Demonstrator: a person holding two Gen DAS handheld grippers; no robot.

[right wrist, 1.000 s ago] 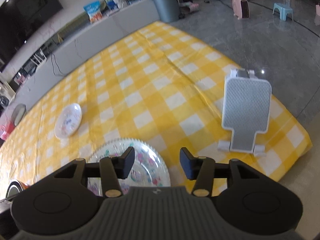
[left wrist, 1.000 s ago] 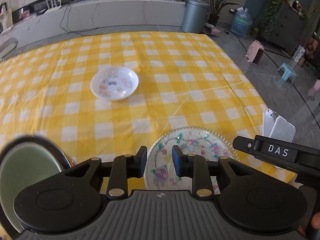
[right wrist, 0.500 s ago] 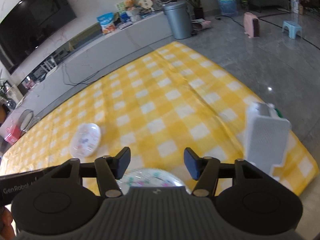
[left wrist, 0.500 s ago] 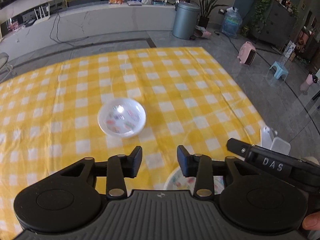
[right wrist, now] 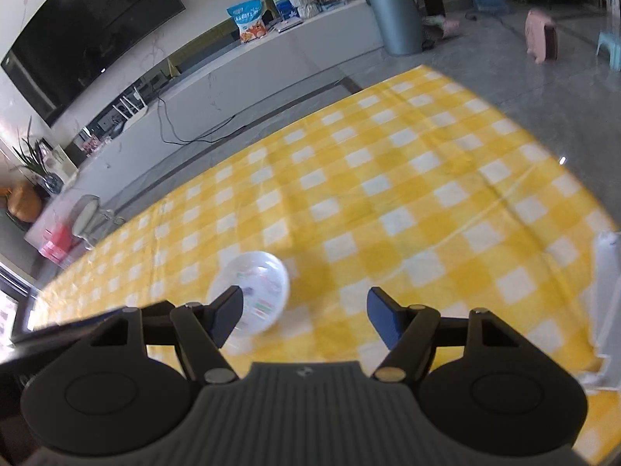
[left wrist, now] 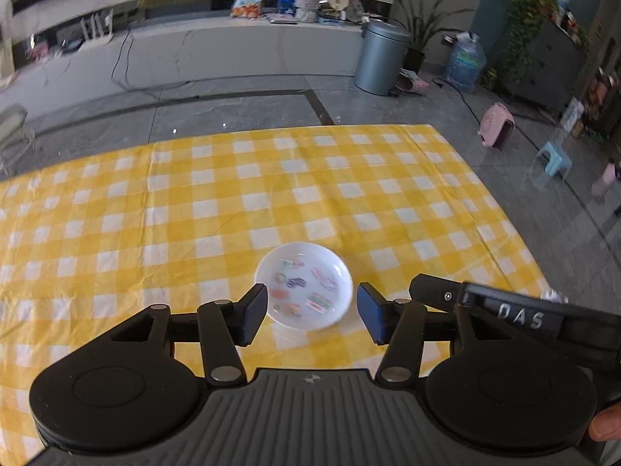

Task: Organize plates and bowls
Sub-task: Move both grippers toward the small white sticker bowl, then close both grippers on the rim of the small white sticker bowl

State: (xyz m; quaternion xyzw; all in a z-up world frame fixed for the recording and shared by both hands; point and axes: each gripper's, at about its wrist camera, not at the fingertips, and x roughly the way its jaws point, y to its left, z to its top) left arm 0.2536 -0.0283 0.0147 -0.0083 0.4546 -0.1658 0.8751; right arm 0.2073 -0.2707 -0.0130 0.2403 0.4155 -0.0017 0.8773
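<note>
A small white bowl (left wrist: 304, 285) with coloured prints sits on the yellow checked tablecloth (left wrist: 233, 202). My left gripper (left wrist: 312, 318) is open and empty, its fingertips on either side of the bowl's near rim, seemingly above it. The bowl also shows in the right wrist view (right wrist: 258, 291), partly behind my left fingertip. My right gripper (right wrist: 304, 320) is open and empty, to the right of the bowl above the cloth. The larger patterned plate is out of view.
A white slotted rack (right wrist: 605, 310) stands at the table's right edge. The right gripper's body (left wrist: 504, 312) reaches into the left wrist view. A grey bin (left wrist: 382, 58), a pink heater (left wrist: 496, 130) and a blue stool (left wrist: 555, 161) stand on the floor beyond.
Both grippers have moved forward and up over the table. The patterned plate has dropped out of view and the white bowl now lies between my left fingertips. Both jaws have opened wider.
</note>
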